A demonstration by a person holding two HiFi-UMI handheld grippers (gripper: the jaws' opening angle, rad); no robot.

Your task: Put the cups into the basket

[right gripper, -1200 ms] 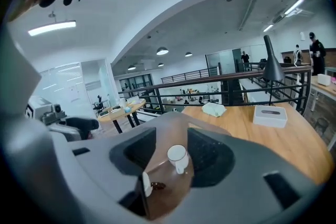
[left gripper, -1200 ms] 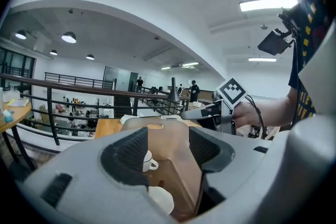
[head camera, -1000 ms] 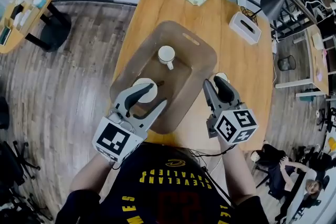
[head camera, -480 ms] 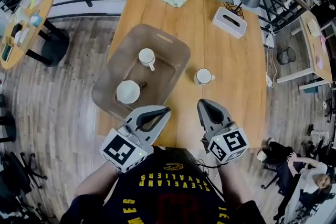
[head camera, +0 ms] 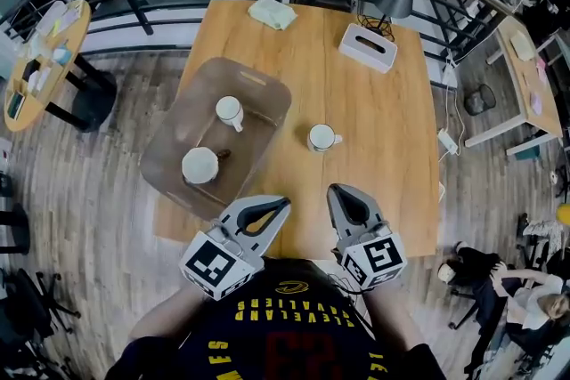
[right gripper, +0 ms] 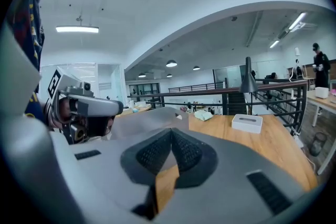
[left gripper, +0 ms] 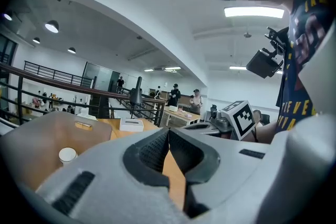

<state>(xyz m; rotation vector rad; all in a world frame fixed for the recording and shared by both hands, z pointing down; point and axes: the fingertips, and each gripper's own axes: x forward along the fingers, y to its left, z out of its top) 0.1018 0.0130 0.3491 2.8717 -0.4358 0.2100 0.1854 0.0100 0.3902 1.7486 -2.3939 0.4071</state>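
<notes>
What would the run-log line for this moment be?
basket: two cups inside | third cup: on table, outside basket | left gripper: shut, empty | right gripper: shut, empty

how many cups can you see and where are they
3. The far cup and the near cup sit inside the basket. The third cup stands on the table, right of the basket. None seems hidden.

The person wears a dark navy shirt (head camera: 285,325) with yellow letters and a dim red number, and the light grey left gripper (head camera: 283,203) and right gripper (head camera: 335,190) each have black ribbed fingers (left gripper: 152,150) and a white cube (head camera: 216,265) with black square markers.
</notes>
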